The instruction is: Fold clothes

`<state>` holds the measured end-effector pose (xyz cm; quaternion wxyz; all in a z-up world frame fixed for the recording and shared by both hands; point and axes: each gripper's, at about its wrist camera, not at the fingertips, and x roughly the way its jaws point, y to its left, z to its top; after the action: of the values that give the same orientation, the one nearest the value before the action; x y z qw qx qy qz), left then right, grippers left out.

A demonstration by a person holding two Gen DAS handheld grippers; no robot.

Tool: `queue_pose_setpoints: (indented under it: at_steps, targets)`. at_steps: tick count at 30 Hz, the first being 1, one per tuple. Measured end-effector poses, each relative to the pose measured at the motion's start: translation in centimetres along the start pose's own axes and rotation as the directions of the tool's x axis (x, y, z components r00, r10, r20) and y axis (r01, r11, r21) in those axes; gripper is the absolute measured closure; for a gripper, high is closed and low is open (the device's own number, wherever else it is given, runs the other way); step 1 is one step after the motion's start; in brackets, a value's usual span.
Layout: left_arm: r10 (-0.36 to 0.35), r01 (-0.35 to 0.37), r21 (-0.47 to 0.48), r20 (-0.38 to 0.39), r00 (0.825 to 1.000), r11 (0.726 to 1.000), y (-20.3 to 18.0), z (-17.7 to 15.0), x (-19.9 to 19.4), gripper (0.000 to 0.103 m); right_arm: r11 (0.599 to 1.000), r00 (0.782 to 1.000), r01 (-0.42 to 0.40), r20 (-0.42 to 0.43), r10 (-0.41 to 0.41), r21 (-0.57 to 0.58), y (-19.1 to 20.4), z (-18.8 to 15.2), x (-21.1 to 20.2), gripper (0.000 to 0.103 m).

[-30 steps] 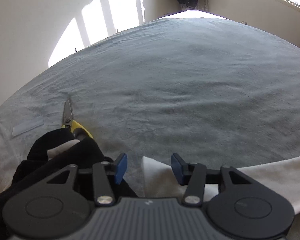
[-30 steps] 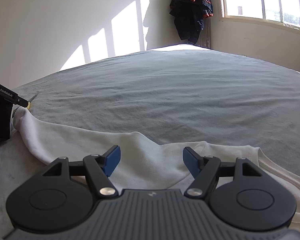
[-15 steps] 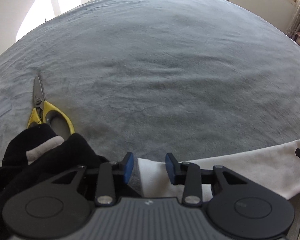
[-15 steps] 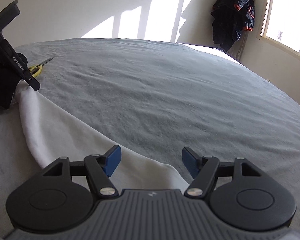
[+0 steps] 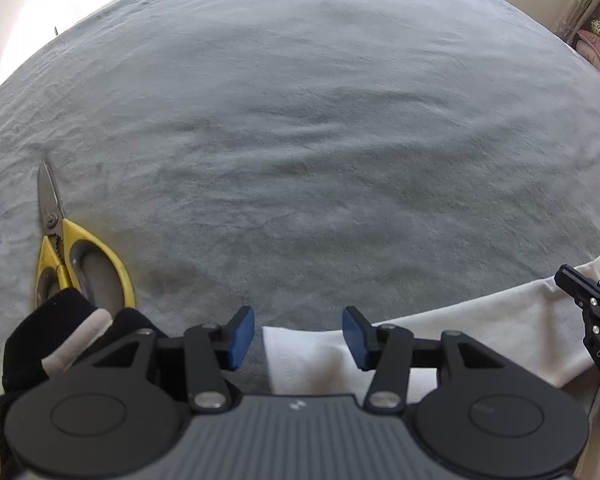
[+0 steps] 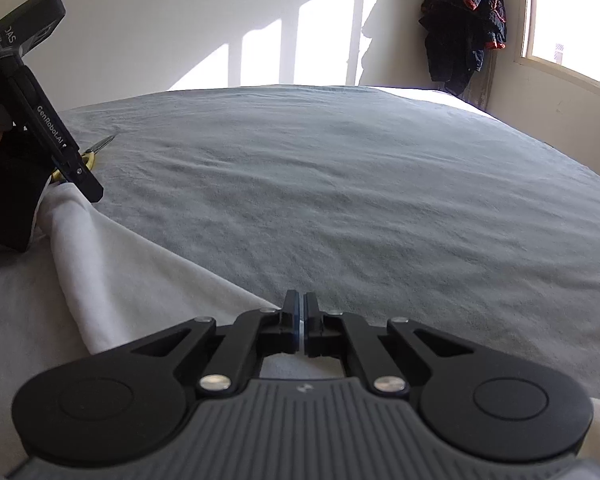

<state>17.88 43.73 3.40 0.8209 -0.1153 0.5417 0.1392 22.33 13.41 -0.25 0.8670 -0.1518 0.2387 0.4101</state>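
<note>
The white soft cotton garment lies along the near edge of the grey plush bedspread, pinched by the closed right gripper while the left gripper gapes wide over its corner, so a one-sided pull could skew it.

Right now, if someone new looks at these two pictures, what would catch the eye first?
First, the yellow-handled scissors lying on the grey bedspread, just left of the open left gripper. Next, the white garment stretched along the near edge of the bed, with the right gripper closed over its edge. Last, a dark jacket hanging in the far corner beside the window.
</note>
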Motion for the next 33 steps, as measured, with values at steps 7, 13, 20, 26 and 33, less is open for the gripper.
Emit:
queue_pose_setpoints:
  at_steps: [7, 13, 20, 26, 33]
  targets:
    - [-0.038, 0.041, 0.035, -0.072, 0.997, 0.999, 0.4, 0.3, 1.2, 0.046, 0.998, 0.998, -0.065, 0.000, 0.065, 0.003, 0.0, 0.1, 0.2, 0.058]
    - [-0.060, 0.065, 0.078, -0.061, 0.996, 0.995, 0.1, -0.6, 1.1, 0.088, 0.995, 0.995, -0.074, -0.070, 0.069, -0.070, 0.5, 0.2, 1.9, 0.066]
    - [-0.096, 0.083, 0.072, 0.213, 0.972, 0.994, 0.3, -1.0, -2.0, 0.093, 0.999, 0.999, -0.011, 0.030, 0.012, -0.030, 1.5, 0.5, 0.0, 0.098]
    - [0.053, -0.068, 0.087, 0.164, 0.985, 0.994, -1.2, 0.7, 1.1, 0.081, 0.994, 0.995, 0.100, 0.009, -0.100, -0.051, 2.3, 0.7, 1.9, 0.097]
    - [0.006, 0.037, -0.142, 0.290, 0.957, 0.989, 0.4, -1.1, -2.8, 0.058, 0.995, 0.997, 0.067, 0.041, -0.064, -0.075, 3.3, 0.8, 1.1, 0.088]
